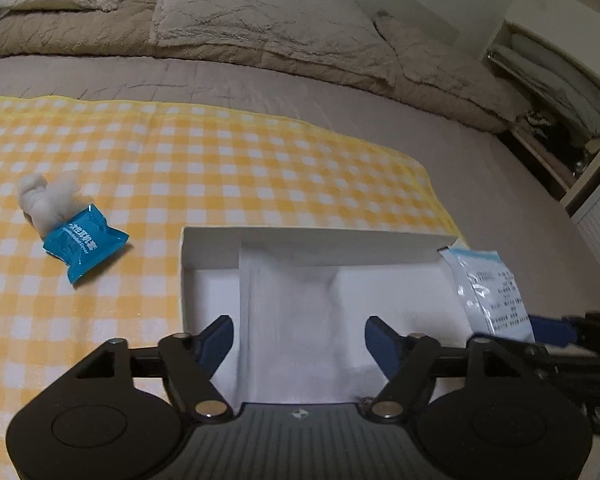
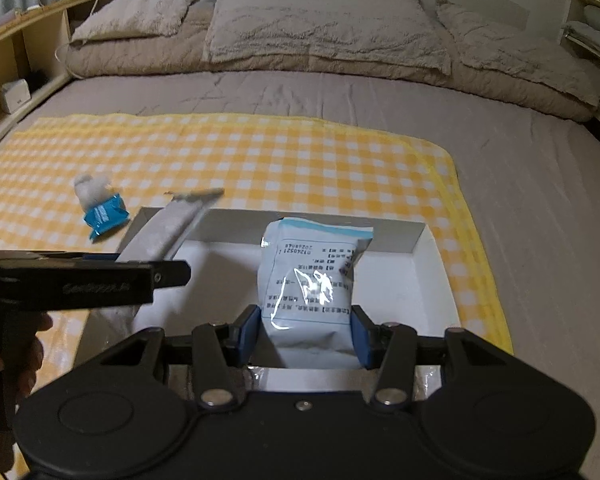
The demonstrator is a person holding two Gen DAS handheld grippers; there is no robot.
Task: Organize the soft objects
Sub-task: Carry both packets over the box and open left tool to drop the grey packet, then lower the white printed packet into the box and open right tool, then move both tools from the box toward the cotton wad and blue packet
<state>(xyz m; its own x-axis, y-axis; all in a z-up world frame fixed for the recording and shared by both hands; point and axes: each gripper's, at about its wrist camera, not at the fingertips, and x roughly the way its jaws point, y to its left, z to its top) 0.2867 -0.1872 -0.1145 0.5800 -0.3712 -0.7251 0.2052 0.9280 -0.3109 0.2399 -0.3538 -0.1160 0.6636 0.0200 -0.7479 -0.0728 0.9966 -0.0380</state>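
Observation:
A white open box (image 1: 308, 238) (image 2: 420, 236) lies on a yellow checked cloth on the bed. My right gripper (image 2: 305, 330) is shut on a pale blue printed packet (image 2: 312, 280), held over the box; the packet also shows in the left wrist view (image 1: 488, 288). My left gripper (image 1: 300, 340) has its jaws wide apart around a white translucent bag (image 1: 288, 312) that hangs over the box; whether it grips the bag I cannot tell. A blue packet (image 1: 82, 246) (image 2: 104, 216) with a white cotton tuft (image 1: 44, 198) lies on the cloth to the left.
The yellow checked cloth (image 2: 260, 160) covers the near part of a grey bed (image 2: 540, 200). Beige pillows and a duvet (image 2: 328, 36) lie at the head. A wooden shelf (image 2: 24, 52) runs along the left, an open cupboard (image 1: 560, 92) on the right.

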